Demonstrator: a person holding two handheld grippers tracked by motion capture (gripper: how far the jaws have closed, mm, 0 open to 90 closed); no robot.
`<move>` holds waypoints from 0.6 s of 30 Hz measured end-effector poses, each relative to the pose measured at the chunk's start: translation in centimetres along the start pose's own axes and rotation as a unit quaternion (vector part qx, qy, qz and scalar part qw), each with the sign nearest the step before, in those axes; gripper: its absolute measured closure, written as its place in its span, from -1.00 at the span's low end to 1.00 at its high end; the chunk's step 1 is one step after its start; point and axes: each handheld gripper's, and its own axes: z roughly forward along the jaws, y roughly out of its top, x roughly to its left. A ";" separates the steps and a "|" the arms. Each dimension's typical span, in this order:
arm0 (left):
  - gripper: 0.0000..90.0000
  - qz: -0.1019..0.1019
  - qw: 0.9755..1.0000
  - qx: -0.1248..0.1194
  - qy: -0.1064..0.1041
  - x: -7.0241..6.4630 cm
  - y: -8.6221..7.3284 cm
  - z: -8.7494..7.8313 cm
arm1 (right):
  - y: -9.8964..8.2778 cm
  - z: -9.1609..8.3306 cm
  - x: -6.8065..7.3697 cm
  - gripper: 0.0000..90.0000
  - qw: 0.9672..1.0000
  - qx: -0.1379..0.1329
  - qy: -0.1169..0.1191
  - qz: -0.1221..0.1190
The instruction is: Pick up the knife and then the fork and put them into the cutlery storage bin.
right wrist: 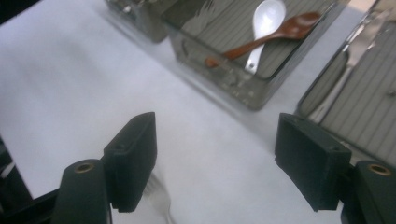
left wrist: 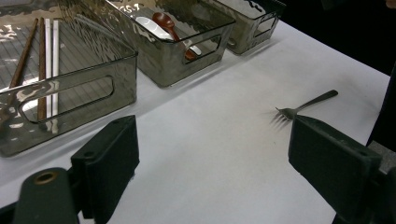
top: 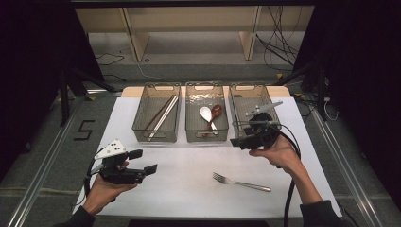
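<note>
The high view looks forward and down over the whole worktop (top: pixel 189 184). Both gripper views sit low and close, sharing the middle basket (left wrist: pixel 187 56) and fork (left wrist: pixel 303 102).

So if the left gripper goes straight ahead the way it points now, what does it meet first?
Probably the fork lying on the white table; it sits just ahead of the left gripper, slightly toward one finger, though depth is unclear.

Three clear plastic bins (top: pixel 206 137) are standing in a row at the far side of the white table (top: pixel 179 184). Chopsticks (top: pixel 162 117) are lying in the left bin. A white spoon (top: pixel 206 114) and a red-brown spoon (top: pixel 215 111) are lying crossed in the middle bin.
</note>
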 end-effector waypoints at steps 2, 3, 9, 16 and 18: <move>-0.65 0.001 1.000 0.000 0.000 0.0 0.0 0.0 | -0.5 0.2 0.4 -0.33 1.000 0.008 0.003 -0.007; -0.65 0.001 1.000 0.000 0.000 0.0 0.0 0.0 | -0.9 0.3 0.6 -0.33 1.000 0.013 0.006 -0.008; -0.65 0.001 1.000 -0.002 0.000 0.0 0.0 -0.1 | -2.4 1.1 1.4 -0.35 0.999 0.042 0.012 -0.022; -0.65 0.001 1.000 -0.002 -0.001 0.0 0.0 -0.1 | -4.0 2.3 2.6 -0.35 0.995 0.085 0.019 -0.045; -0.65 0.002 1.000 -0.001 -0.001 0.0 0.0 -0.1 | -4.5 2.6 2.9 -0.34 0.993 0.099 0.021 -0.054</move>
